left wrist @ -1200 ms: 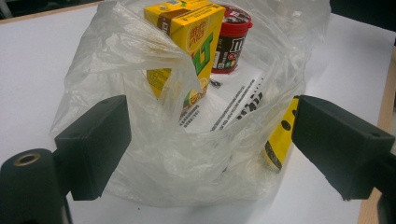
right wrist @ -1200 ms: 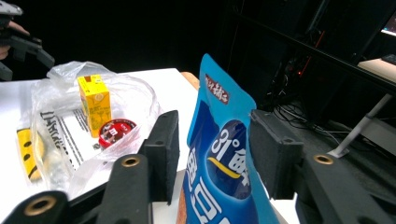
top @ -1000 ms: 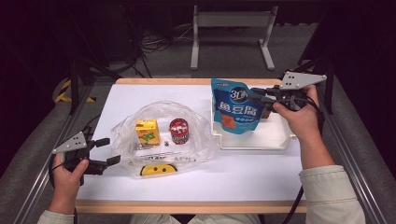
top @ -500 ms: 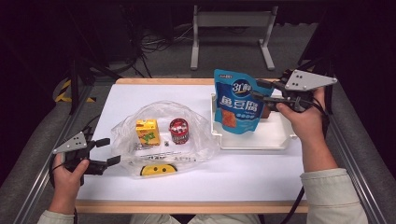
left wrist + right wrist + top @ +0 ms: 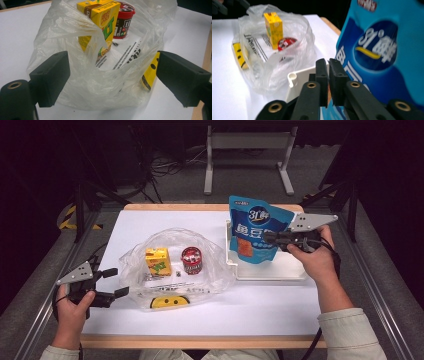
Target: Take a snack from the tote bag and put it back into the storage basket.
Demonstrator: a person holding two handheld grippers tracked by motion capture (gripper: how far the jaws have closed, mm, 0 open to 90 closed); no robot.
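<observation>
Now the right gripper [image 5: 267, 238], jaws just closed on the blue pouch [image 5: 255, 232], holds it upright over the white tray [image 5: 280, 270], the open-jawed left gripper [image 5: 114, 282] at the plastic bag [image 5: 210, 265] lying leftward

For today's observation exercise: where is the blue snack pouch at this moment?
In the high view the blue snack pouch stands upright at the table's right side, over the white tray, with the right gripper shut on its edge, right of the plastic bag.
</observation>
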